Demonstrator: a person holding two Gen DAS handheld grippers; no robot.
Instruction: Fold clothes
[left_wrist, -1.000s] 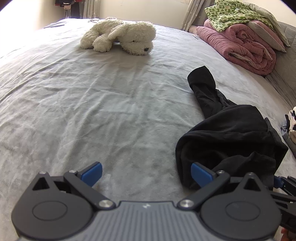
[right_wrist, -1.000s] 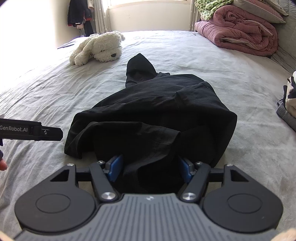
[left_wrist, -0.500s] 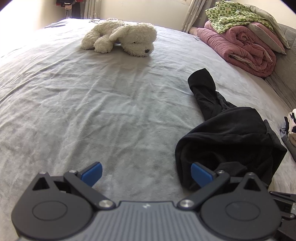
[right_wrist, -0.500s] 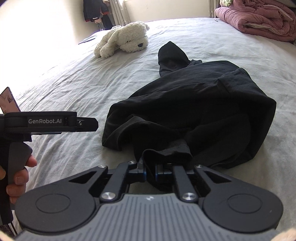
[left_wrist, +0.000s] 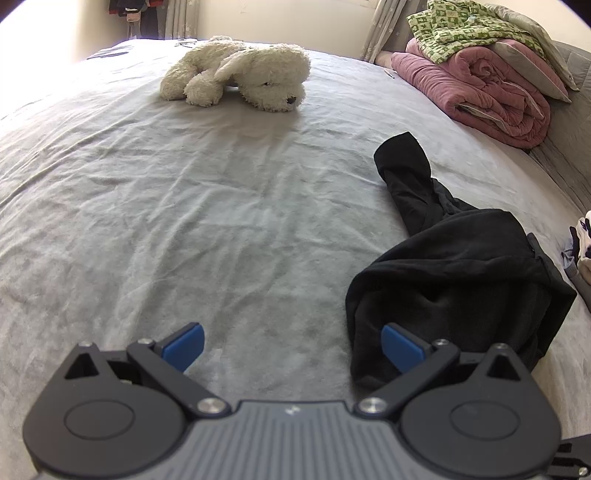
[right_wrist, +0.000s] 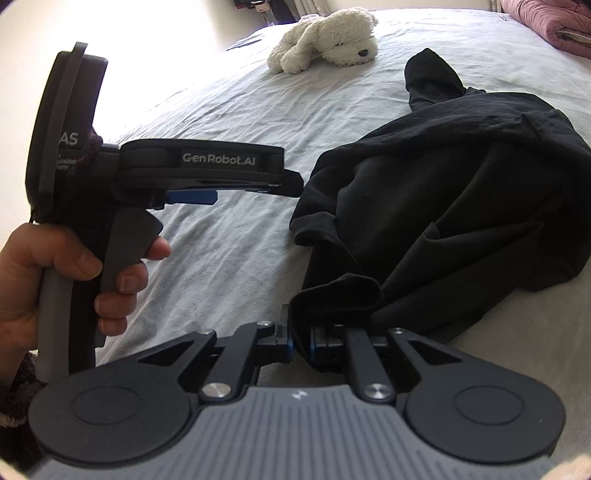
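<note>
Pinching a fold of the black hoodie (right_wrist: 443, 192) in the right gripper (right_wrist: 300, 341); left gripper (left_wrist: 291, 345) gaping, holding nothing; risking slippage, thick fabric being bunched on the bed (left_wrist: 184, 221).

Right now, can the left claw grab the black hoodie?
Probably yes. The left claw is open, its right pad already at the black hoodie's near edge, with only bare grey bedsheet around. The right claw already pinches a fold.
</note>
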